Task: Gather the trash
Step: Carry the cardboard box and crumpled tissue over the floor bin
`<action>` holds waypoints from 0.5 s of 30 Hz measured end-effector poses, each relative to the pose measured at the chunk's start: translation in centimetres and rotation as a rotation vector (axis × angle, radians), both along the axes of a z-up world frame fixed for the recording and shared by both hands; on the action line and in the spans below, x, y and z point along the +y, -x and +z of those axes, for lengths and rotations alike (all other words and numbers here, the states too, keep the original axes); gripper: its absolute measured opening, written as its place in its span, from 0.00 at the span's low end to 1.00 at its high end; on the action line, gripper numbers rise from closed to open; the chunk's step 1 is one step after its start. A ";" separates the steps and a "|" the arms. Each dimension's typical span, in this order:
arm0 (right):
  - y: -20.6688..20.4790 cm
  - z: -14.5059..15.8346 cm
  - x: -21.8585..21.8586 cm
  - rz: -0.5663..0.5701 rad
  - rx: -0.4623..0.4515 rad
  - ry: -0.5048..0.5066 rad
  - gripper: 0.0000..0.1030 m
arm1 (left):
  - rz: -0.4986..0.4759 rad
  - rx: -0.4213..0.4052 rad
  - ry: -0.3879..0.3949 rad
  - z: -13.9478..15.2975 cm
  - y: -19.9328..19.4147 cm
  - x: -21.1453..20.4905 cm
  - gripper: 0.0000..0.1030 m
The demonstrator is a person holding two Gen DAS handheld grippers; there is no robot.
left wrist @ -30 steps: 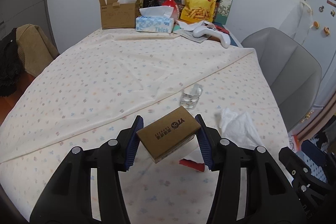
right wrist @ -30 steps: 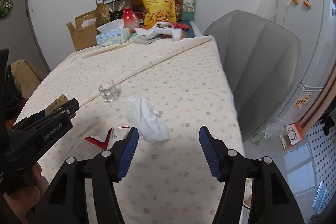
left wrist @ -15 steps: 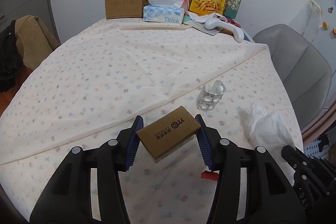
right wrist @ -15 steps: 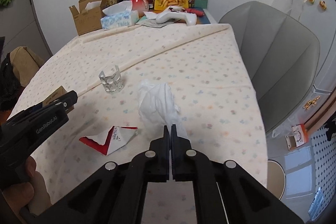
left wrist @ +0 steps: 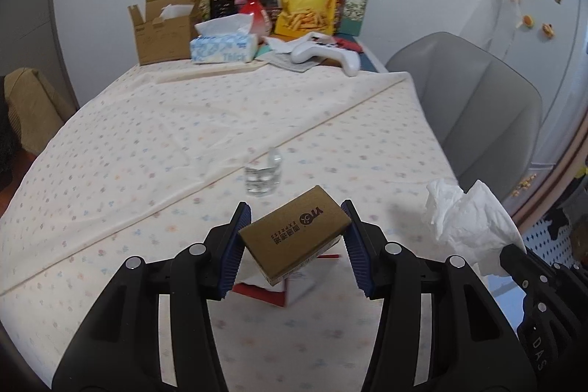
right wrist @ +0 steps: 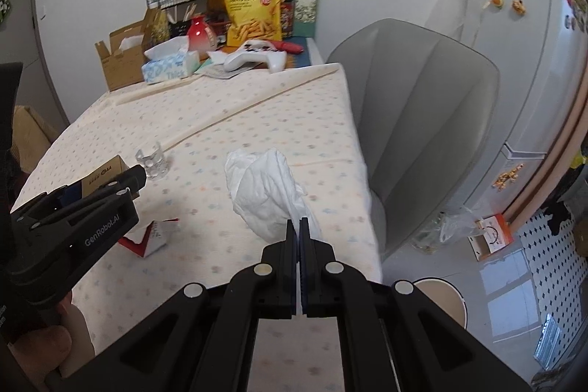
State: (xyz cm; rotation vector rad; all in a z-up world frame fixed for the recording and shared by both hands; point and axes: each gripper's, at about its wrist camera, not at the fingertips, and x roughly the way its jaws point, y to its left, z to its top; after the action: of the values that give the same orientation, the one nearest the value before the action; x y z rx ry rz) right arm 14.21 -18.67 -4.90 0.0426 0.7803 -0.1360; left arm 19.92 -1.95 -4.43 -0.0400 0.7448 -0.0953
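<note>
White, crumpled tissue [right wrist: 268, 193] is hanging pinched at its lower tip by the right gripper [right wrist: 298, 226], whose blue pads are pressing fully together on the thin paper. It is wrinkled and puffy, w/ soft folds, bunched wide at the far end and narrowing toward the pads, and it is sitting above the floral tablecloth [right wrist: 257, 120] near the table's right edge, close to the grey chair [right wrist: 422, 120]. Brown cardboard box [left wrist: 294, 233], small and flat w/ dark printed lettering and a round logo on top, is being gripped tilted between the blue pads of the left gripper [left wrist: 296, 245], one pad on each side of it; the box is hovering over the cloth. Directly under it a red-and-white paper carton scrap [left wrist: 283, 289] is lying folded on the cloth. Just beyond the box a small clear glass [left wrist: 262, 177] is standing upright. Far end of the table is holding an open cardboard carton [left wrist: 161, 32], a blue tissue pack [left wrist: 224, 46], a yellow snack bag [left wrist: 308, 2] & a white game controller [left wrist: 327, 52].
</note>
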 end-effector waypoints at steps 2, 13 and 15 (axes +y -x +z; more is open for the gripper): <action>0.7 0.4 -1.3 -0.024 -0.011 -0.003 0.02 | -0.022 -0.011 -0.005 0.5 0.4 -1.3 0.49; 4.4 2.0 -9.9 -0.166 -0.058 -0.024 0.02 | -0.175 -0.036 -0.042 1.8 2.1 -11.4 0.49; 5.1 2.0 -11.8 -0.195 -0.060 -0.033 0.03 | -0.204 -0.036 -0.052 1.8 2.4 -13.4 0.49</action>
State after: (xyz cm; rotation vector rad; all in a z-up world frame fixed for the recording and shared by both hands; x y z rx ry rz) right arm 9.15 -30.46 -2.91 0.1534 0.7175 -0.3052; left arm 17.55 -15.36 -2.62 0.0871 0.7135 -0.2704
